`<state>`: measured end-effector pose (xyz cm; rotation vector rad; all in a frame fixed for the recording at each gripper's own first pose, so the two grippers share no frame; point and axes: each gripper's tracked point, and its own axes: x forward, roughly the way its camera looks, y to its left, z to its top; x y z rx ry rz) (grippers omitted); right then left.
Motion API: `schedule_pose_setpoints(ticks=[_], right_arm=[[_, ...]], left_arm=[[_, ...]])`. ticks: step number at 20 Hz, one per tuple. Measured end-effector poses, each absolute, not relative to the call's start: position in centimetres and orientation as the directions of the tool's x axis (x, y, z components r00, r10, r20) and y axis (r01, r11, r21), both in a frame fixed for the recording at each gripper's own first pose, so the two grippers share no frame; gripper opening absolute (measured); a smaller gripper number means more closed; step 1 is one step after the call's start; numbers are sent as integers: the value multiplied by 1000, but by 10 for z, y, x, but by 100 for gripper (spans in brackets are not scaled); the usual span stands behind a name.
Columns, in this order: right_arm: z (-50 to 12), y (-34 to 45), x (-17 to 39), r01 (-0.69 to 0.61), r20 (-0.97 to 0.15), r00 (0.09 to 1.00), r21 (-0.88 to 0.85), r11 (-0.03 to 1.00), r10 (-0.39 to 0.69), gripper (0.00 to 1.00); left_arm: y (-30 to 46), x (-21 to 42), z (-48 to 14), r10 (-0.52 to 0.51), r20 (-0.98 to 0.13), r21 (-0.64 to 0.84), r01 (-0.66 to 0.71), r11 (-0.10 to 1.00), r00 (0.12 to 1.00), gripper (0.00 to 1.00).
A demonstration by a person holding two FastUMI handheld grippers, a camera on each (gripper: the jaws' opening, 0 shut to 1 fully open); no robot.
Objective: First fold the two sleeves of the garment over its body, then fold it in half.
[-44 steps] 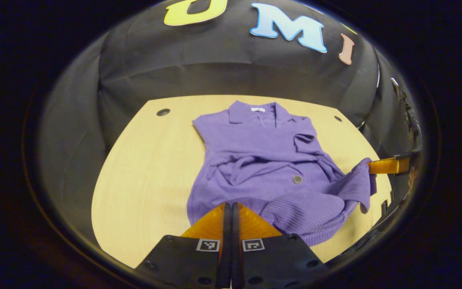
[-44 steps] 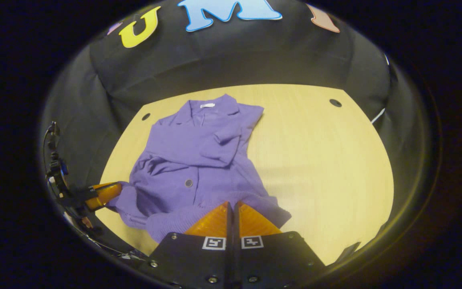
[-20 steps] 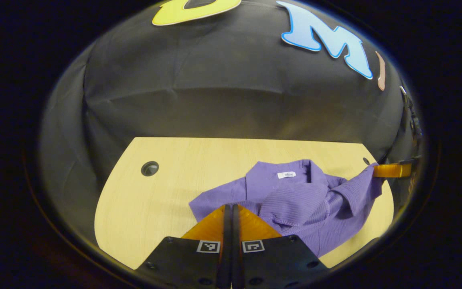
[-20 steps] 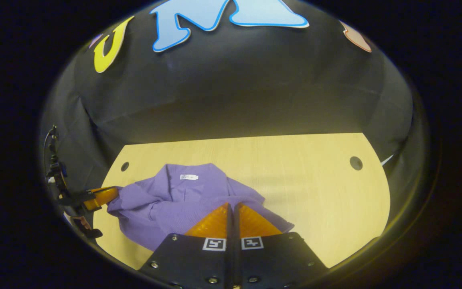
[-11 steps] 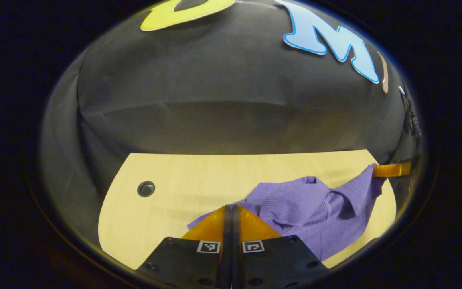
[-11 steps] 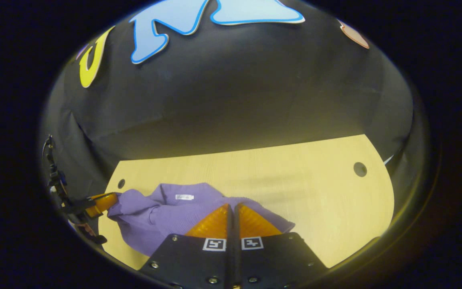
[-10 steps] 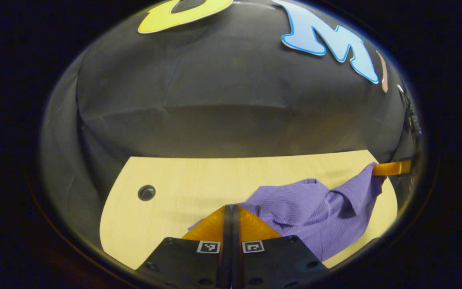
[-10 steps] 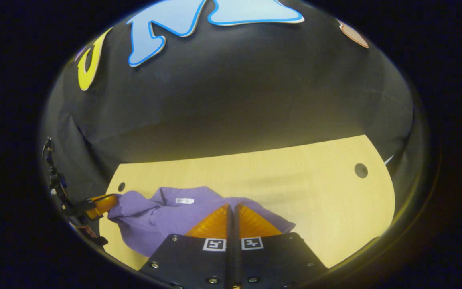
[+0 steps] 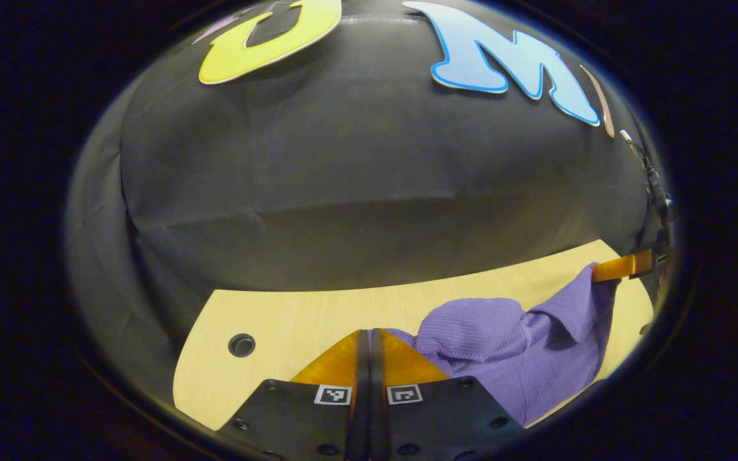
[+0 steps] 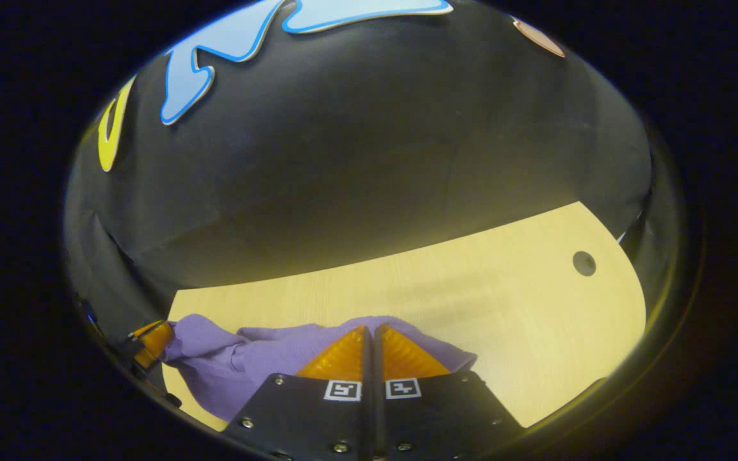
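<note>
On the pale wooden worktop (image 9: pixel 292 317), toward its left side in the left gripper view, a round dark hole (image 9: pixel 241 345) sat in bare wood. To the right of that hole, the left hand-held gripper (image 9: pixel 370 334) showed at the bottom of the view with its two fingers pressed together, and an edge of the purple garment (image 9: pixel 503 346) came out from just behind their tips, so they appeared clamped on the knit. The garment bunched in a rounded, ribbed fold beside the fingers and then stretched rightward and upward, lifted off the worktop, to the other hand-held gripper at the far right edge of the view, which pinched its corner.

Across the right gripper view, the left hand-held gripper (image 10: pixel 151 342) appeared at the far left edge, holding one end of the garment (image 10: pixel 228 365). From there the cloth ran rightward in a low, sagging band just above the worktop (image 10: pixel 503 320) to the right hand-held gripper (image 10: pixel 370 333), whose fingers stood closed together with the purple knit spreading out on both sides of their tips. Further right the wood lay bare, with a second round hole (image 10: pixel 583 263) near the worktop's curved right edge. Behind the worktop hung the black cloth wall (image 10: pixel 369 160).
</note>
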<state>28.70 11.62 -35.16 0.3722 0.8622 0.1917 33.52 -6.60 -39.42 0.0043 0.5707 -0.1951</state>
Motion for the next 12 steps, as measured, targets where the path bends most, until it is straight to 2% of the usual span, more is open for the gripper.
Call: schedule_pose_setpoints(ticks=[2, 5, 6, 12], right_arm=[[-357, 119, 292, -24, -697, 646, 389, 921, 311, 1], [-357, 115, 302, -7, -677, 676, 388, 922, 290, 6], [-357, 112, 306, 5, -673, 683, 393, 920, 283, 8], [-345, 99, 304, 0, -662, 699, 379, 926, 270, 9]], left_arm=[[-65, 337, -406, -173, -552, -39, 181, 983, 816, 7], [-63, 347, -399, -165, -510, -42, 167, 985, 844, 6], [-62, 348, -400, -158, -509, -28, 167, 986, 846, 9], [-73, 342, -393, -182, -513, -50, 183, 982, 839, 14]])
